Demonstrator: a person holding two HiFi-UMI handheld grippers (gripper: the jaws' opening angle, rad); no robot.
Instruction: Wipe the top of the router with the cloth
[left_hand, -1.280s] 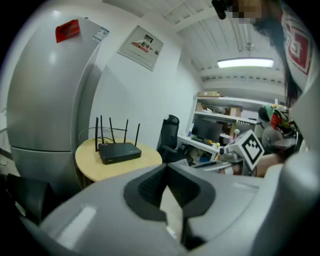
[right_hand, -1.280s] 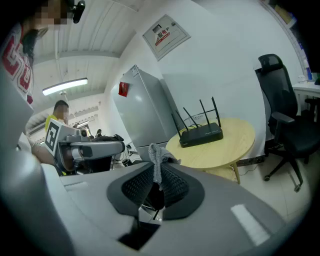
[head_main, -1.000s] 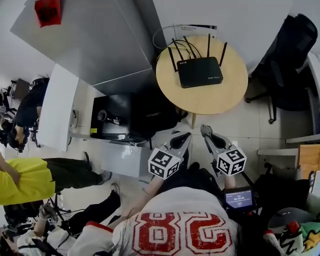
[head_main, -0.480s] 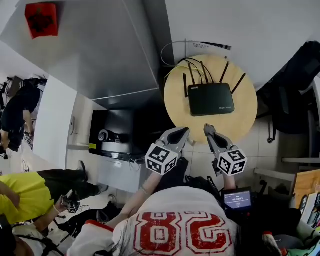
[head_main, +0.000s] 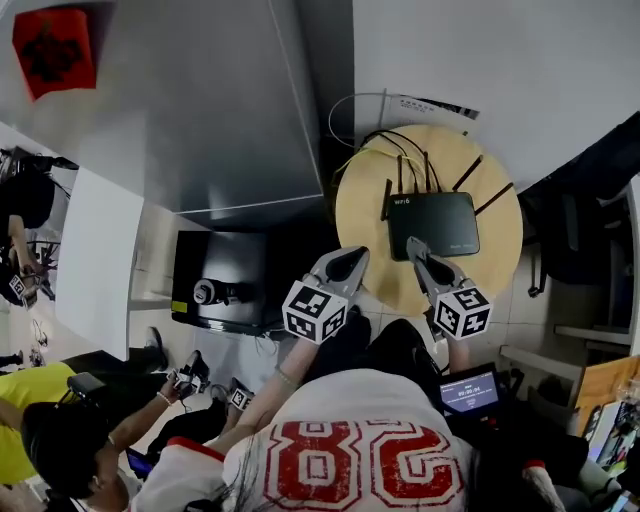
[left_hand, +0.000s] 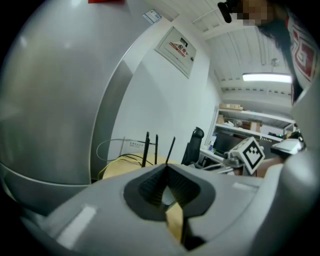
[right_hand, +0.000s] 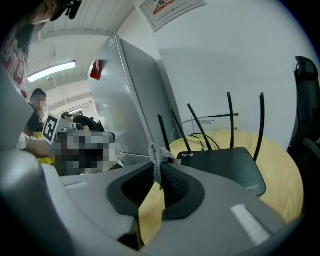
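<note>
A black router (head_main: 432, 225) with several upright antennas lies on a round wooden table (head_main: 362, 215). My right gripper (head_main: 414, 247) reaches over the table's near edge, its tip at the router's near left corner. It is shut on a small grey cloth (right_hand: 157, 155), which pokes out between the tips in the right gripper view, with the router (right_hand: 231, 169) just beyond. My left gripper (head_main: 350, 258) hovers at the table's near left edge, shut with nothing in it. In the left gripper view only the antennas (left_hand: 147, 148) and the table (left_hand: 122, 162) show past the left gripper (left_hand: 165, 169).
A tall silver cabinet (head_main: 200, 110) stands left of the table, with a black box (head_main: 222, 282) on the floor below it. A black office chair (head_main: 590, 190) is at the right. Yellow and white cables (head_main: 365, 150) run behind the router. People (head_main: 70, 440) sit at lower left.
Both grippers have moved forward toward the table. The right one, a second ago short of the table, now reaches the router's near edge. The view has shifted with the person's approach.
</note>
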